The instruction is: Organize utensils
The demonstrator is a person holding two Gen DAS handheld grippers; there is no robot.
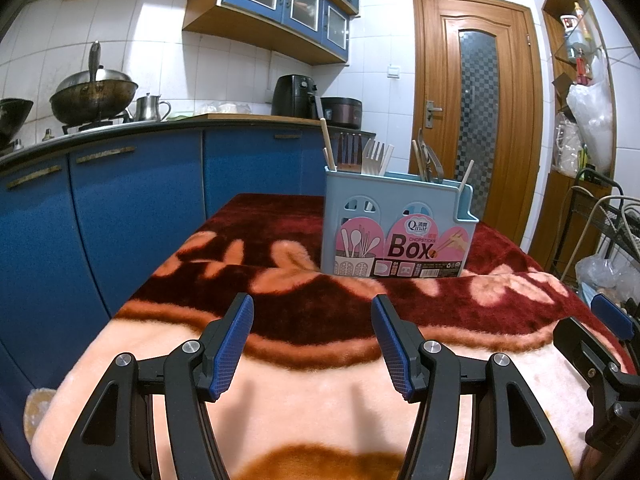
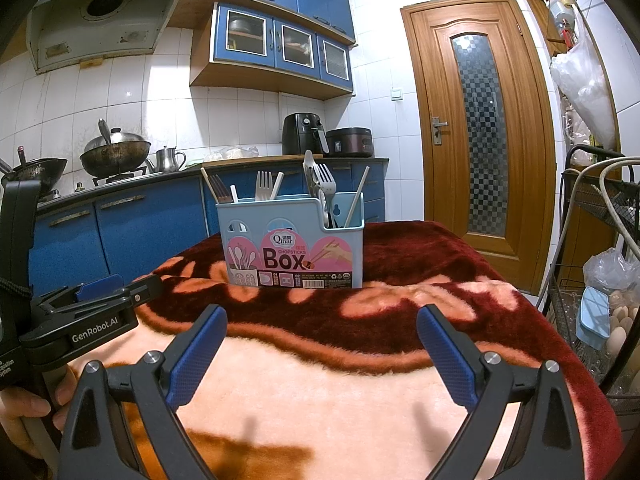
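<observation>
A light blue chopsticks box (image 1: pixel 396 228) (image 2: pixel 294 242) stands upright on the red and peach blanket (image 1: pixel 280 280) (image 2: pixel 320 360). Forks (image 1: pixel 374 156) (image 2: pixel 264 186), chopsticks (image 1: pixel 326 144) (image 2: pixel 358 196) and other utensils stand in its compartments. My left gripper (image 1: pixel 312 344) hovers open over the blanket's near part, short of the box, nothing between its blue pads. My right gripper (image 2: pixel 322 352) is open too, also short of the box and empty. Each gripper shows at the edge of the other's view, the right one (image 1: pixel 616 320) and the left one (image 2: pixel 100 284), held by a hand (image 2: pixel 24 412).
Blue kitchen cabinets (image 1: pixel 140 200) with a wok (image 1: pixel 94 96), kettle and air fryer (image 1: pixel 296 96) run along the left and back. A wooden door (image 1: pixel 476 112) stands behind the table. A wire rack (image 2: pixel 600 280) with bags and eggs sits to the right.
</observation>
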